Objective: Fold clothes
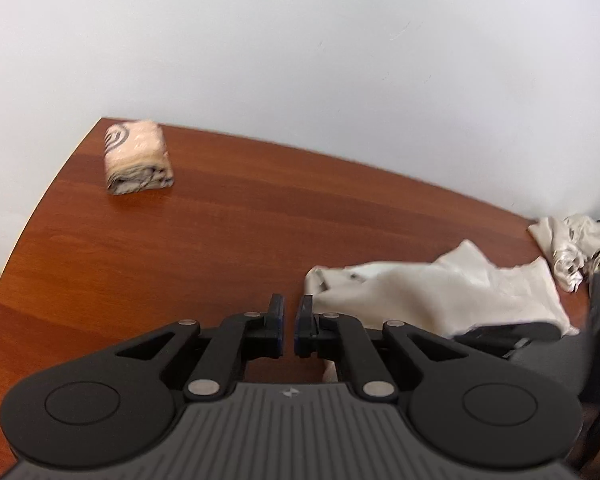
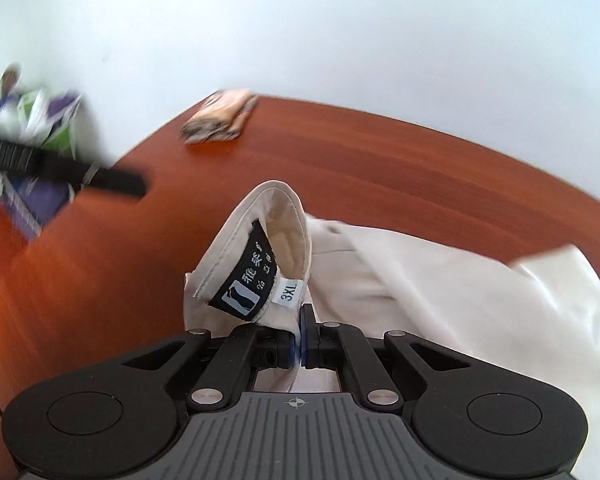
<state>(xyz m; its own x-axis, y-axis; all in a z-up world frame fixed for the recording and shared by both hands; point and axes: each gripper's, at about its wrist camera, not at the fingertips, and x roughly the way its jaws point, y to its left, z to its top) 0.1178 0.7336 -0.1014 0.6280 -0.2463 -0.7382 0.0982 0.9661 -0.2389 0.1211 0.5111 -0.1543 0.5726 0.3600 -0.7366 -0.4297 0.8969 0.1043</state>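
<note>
On the far left corner of the reddish wooden tabletop (image 1: 220,232) sits a folded bundle (image 1: 138,156) of peach cloth with dark swirls, squared up and well apart from everything else. Nearer the camera, the left claw (image 1: 289,322) hovers over bare wood with its two black fingers drawn close, only a narrow slit between them and nothing held. Just to its right a cream shirt (image 1: 440,292) lies loosely spread, its collar end nearest the claw. Beyond it, at the right edge of the tabletop, a crumpled pale garment (image 1: 572,248) is heaped, apart from the shirt.

In the right wrist view, a blurred black strap (image 2: 60,168) crosses a purple, green and white bag (image 2: 40,152) at far left, off the tabletop. The folded bundle shows again at the far edge. At centre, the right claw (image 2: 299,336) is clamped tight on the shirt's collar band, which arches up above the fingers. A black label (image 2: 246,276) and a small white tag (image 2: 289,292) reading 3XL face the lens. The rest of the shirt trails to the right across the wood.
</note>
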